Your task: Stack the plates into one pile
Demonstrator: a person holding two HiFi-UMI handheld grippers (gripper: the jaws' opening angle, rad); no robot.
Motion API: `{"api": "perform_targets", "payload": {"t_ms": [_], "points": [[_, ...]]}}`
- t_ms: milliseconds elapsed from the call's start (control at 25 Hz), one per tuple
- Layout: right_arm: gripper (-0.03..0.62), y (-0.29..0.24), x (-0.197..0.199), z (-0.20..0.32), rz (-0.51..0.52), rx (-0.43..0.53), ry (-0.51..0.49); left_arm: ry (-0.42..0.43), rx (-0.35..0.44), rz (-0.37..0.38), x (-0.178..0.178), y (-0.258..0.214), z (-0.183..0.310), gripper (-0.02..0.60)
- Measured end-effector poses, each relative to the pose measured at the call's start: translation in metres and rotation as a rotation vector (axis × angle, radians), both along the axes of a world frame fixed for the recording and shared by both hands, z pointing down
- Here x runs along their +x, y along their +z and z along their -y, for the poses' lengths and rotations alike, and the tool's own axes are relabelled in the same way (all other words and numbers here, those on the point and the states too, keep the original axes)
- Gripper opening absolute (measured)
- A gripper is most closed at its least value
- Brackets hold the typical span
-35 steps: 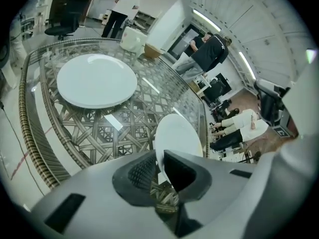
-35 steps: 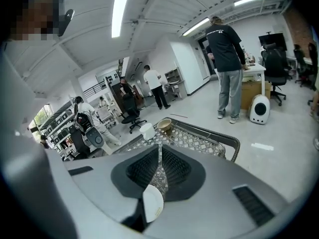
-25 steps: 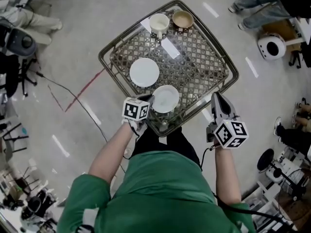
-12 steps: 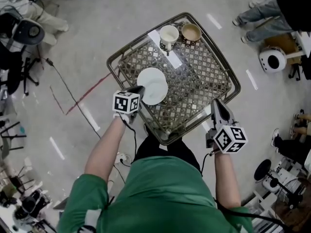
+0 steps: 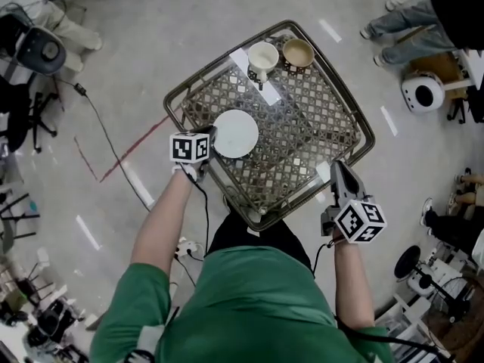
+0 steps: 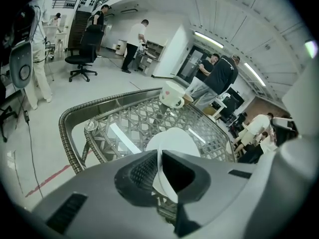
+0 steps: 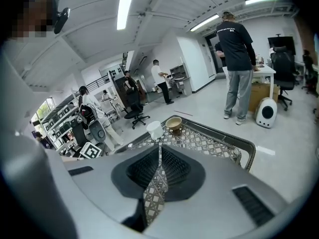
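Note:
A white plate [image 5: 235,133] shows on the left part of the lattice-topped table [image 5: 318,119]. My left gripper [image 5: 212,137] is shut on its near left rim. In the left gripper view the rim of the plate [image 6: 174,139] runs between the jaws of the left gripper [image 6: 159,158]. A second plate seen earlier at that spot is hidden under the held one; whether they touch I cannot tell. My right gripper [image 5: 338,171] hovers by the table's near right edge, shut with nothing in it, as the right gripper [image 7: 159,158] shows in its own view.
A white cup [image 5: 263,57] and a brown bowl [image 5: 298,52] stand at the table's far corner. The table has a raised wicker rim. A person's legs and a white round device [image 5: 422,72] are at the right. A cable lies on the floor at the left.
My left gripper carried its plate from the table's near edge away and to the left, over the other plate, so one white disc shows now. The right gripper barely shifted.

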State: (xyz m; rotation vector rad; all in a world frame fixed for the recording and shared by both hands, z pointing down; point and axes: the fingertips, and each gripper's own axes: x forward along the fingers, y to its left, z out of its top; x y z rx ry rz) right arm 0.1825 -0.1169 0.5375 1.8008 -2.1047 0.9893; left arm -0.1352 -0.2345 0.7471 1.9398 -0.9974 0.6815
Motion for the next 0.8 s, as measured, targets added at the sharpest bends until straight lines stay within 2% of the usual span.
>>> {"api": "perform_targets", "payload": {"t_ms": [160,360,440,600,800], "points": [[0.038,0.0,-0.009,0.004,0.002,-0.003,-0.01,0.002,0.002,0.03,-0.004,0.01,0.005,0.041],[0.038,0.0,-0.011,0.009,0.002,-0.005,-0.016,0.038,0.078,0.145,-0.005,0.013,0.01,0.056],[0.038,0.001,-0.009,0.012,0.0,-0.002,-0.02,0.027,0.099,0.147,-0.003,0.008,0.013,0.122],[0.038,-0.002,-0.008,0.016,-0.003,0.021,-0.038,-0.022,0.163,0.128,-0.003,-0.021,0.019,0.124],[0.038,-0.015,-0.015,0.034,-0.014,0.08,-0.079,-0.053,0.315,0.098,0.002,-0.09,0.028,0.124]]}}
